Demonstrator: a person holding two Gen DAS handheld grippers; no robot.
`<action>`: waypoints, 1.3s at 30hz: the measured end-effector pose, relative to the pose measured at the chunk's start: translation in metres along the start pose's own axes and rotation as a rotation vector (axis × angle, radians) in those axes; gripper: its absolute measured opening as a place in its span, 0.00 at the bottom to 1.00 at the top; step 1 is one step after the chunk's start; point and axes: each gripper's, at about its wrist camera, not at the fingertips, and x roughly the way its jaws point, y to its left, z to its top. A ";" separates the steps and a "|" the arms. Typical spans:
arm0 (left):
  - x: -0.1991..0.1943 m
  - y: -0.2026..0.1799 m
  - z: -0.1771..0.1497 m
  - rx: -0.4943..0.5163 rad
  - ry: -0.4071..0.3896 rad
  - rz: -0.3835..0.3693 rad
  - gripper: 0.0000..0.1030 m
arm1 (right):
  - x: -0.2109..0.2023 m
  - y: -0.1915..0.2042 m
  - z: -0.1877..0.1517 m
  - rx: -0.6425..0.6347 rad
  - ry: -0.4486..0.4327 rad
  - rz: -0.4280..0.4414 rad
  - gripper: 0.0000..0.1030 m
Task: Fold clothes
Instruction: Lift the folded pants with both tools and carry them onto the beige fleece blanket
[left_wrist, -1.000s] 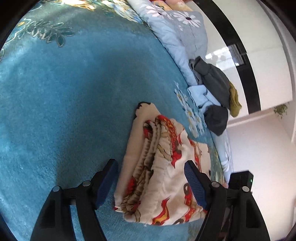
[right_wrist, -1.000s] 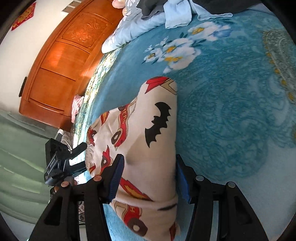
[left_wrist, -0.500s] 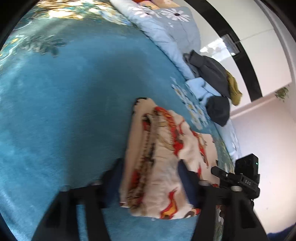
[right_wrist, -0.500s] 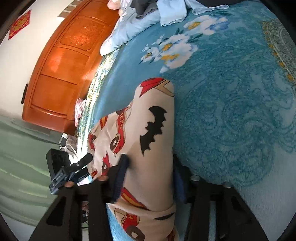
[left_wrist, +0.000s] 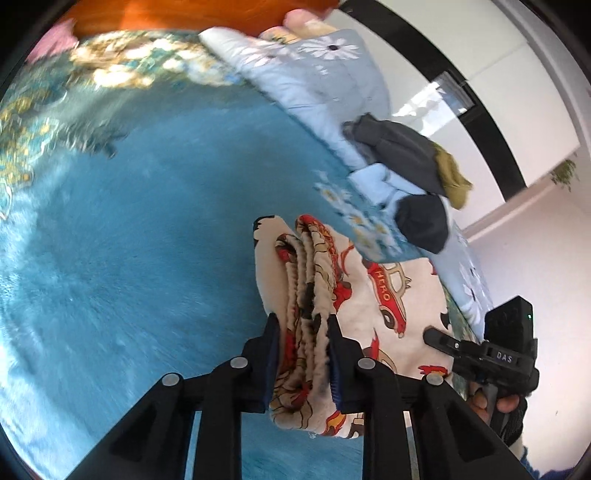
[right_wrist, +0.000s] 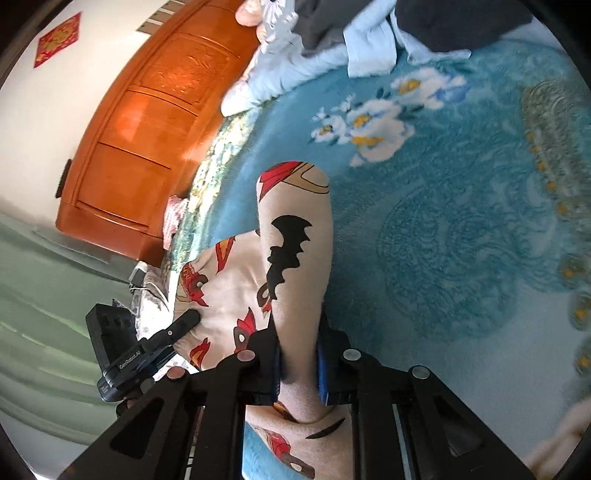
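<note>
Left wrist view: the left tongs (left_wrist: 302, 332) are closing, and their blue pads already pinch the bunched, gathered edge of the folded cream garment (left_wrist: 369, 295), which is printed with red cars and black bats. The garment lies on the teal bed blanket (left_wrist: 147, 240), spreading from the tongs toward 2 o'clock. At 4 o'clock the right tongs (left_wrist: 443, 338) reach onto the same garment, with a hand (left_wrist: 498, 402) behind them. Toward 1 o'clock, a pile of dark and light-blue clothes (left_wrist: 406, 155) rests on a pale floral quilt (left_wrist: 314, 74).

Right wrist view: the right tongs (right_wrist: 298, 343) are closing too, clamped on a smooth folded edge of the garment (right_wrist: 295, 229), which runs up toward 12 o'clock over the blanket (right_wrist: 461, 240). The left tongs (right_wrist: 184, 319) touch the garment at 9 o'clock. A wooden headboard (right_wrist: 147, 129) stands at 10 o'clock, and the clothes pile (right_wrist: 369, 33) is at 12 o'clock.
</note>
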 end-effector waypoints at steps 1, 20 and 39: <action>-0.004 -0.008 -0.002 0.012 -0.006 -0.008 0.24 | -0.009 -0.001 -0.003 0.004 -0.009 0.009 0.15; 0.075 -0.346 -0.073 0.483 0.181 -0.383 0.24 | -0.349 -0.071 -0.086 0.045 -0.413 -0.225 0.15; 0.193 -0.531 -0.183 0.713 0.484 -0.400 0.23 | -0.542 -0.185 -0.132 0.208 -0.555 -0.435 0.15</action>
